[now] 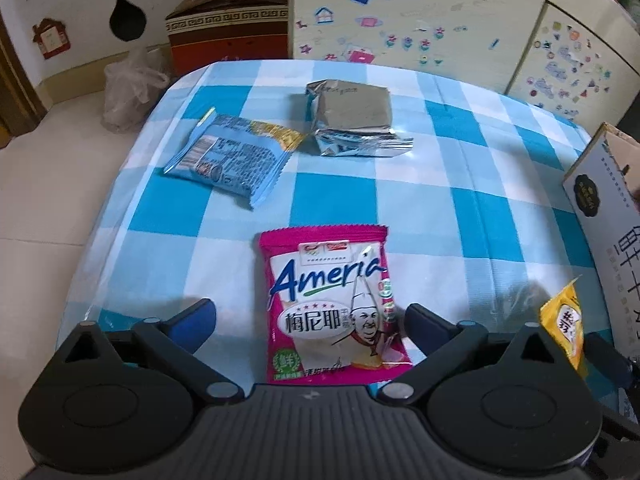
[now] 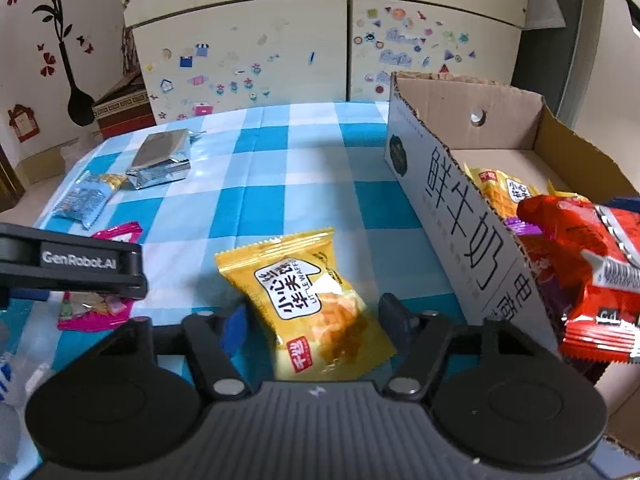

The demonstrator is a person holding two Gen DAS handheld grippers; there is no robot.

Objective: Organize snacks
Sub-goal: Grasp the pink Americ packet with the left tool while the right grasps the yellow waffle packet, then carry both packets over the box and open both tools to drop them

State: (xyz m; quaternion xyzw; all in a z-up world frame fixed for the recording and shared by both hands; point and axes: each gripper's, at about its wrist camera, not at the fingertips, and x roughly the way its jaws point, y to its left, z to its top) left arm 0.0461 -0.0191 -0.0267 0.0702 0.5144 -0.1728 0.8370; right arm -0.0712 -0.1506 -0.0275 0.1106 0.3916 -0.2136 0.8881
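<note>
Your left gripper point(image 1: 310, 322) stands wide open astride the pink Ameria packet point(image 1: 332, 304) at the tablecloth's point(image 1: 420, 200) near edge, pads clear. Your right gripper point(image 2: 312, 320) brackets the yellow waffle packet point(image 2: 308, 304), half closed; contact cannot be confirmed. Beside it, the cardboard box point(image 2: 452, 200) occupies the right edge.

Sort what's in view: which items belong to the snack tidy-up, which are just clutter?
Job:
yellow waffle packet
pink Ameria packet
blue packet
silver foil packet
cardboard box, snacks already inside

Lying about:
brown patterned carton
plastic bag on floor
stickered cabinet
</note>
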